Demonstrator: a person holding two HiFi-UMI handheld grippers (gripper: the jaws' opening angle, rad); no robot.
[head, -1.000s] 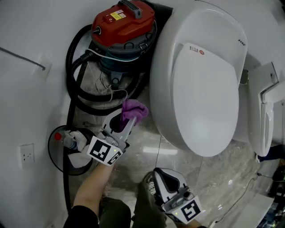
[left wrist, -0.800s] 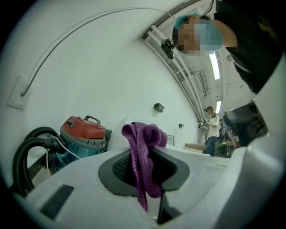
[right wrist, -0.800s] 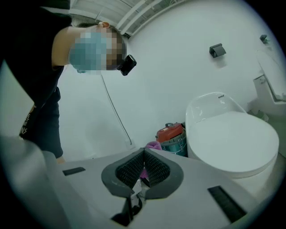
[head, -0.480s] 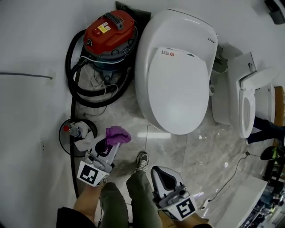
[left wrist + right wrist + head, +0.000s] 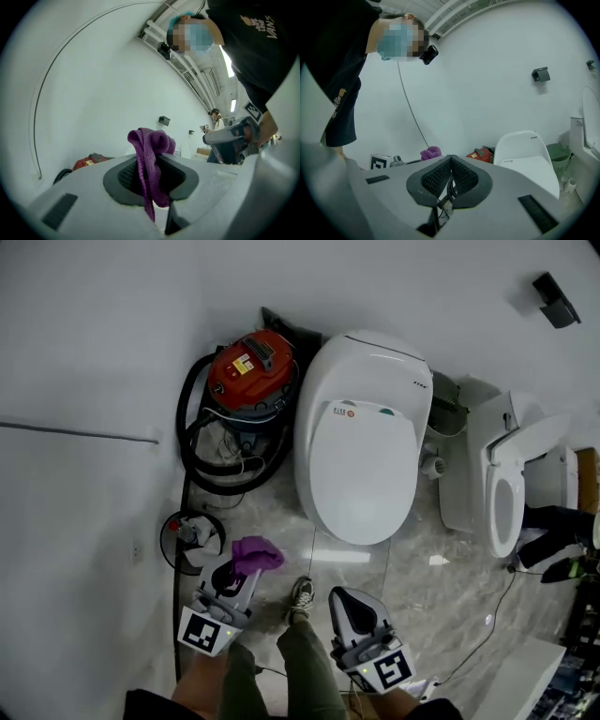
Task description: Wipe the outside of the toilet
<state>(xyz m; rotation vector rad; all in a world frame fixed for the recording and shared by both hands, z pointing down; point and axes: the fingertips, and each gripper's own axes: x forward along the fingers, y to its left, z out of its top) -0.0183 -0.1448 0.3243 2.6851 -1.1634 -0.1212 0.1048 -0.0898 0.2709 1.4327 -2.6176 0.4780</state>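
Both tongs have drawn back from the toilet (image 5: 361, 460), which stands lid down at the far edge of the floor (image 5: 412, 587), well apart from them. Left tongs (image 5: 242, 570): jaws clamped on a purple cloth (image 5: 255, 554), its bunched end sticking up past the tips. Right tongs (image 5: 343, 599): jaws pressed together, nothing between them. Red vacuum cleaner (image 5: 251, 371): just beside the toilet's left flank, black hose looped at its base.
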